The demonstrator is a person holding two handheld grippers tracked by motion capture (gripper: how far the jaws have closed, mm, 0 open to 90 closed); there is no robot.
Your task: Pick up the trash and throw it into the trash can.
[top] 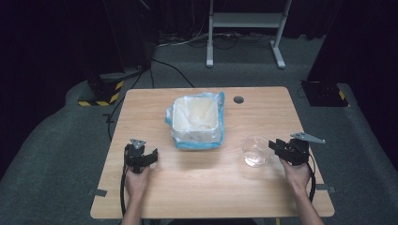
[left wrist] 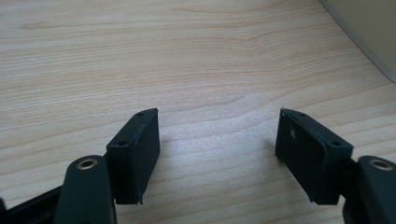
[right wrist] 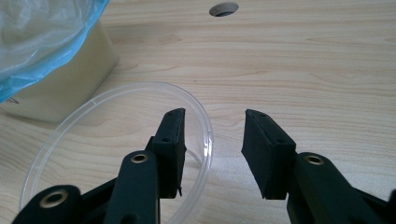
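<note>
**Right gripper view: a thin clear rim between spread jaws**

Right gripper view shows the right gripper point(right wrist: 212, 140) with its jaws spread, one jaw inside the rim of the clear bowl point(right wrist: 70, 140) and the other outside it, the wall standing in the gap and apparently not yet clamped. In the high view the bowl point(top: 256, 151) sits near the right edge of the tabletop point(top: 197, 187), toward the person's side, just right of the lined bin point(top: 196, 121) that stands at the middle of the tabletop.

The likely trouble is the bowl itself. It looks light and smooth, so a close that lands off-centre on the rim could push it sideways across the wood instead of gripping it, or tip it toward the gripper. A hard squeeze may flex or crack the thin wall; a weak one may let it swing or slip once lifted. The blue plastic liner point(right wrist: 46, 42) hangs close by, so a sliding bowl could snag it.

The left gripper point(top: 140, 157) rests near the left edge, jaws wide apart over bare wood, holding nothing and too far off to steady the bowl.
</note>
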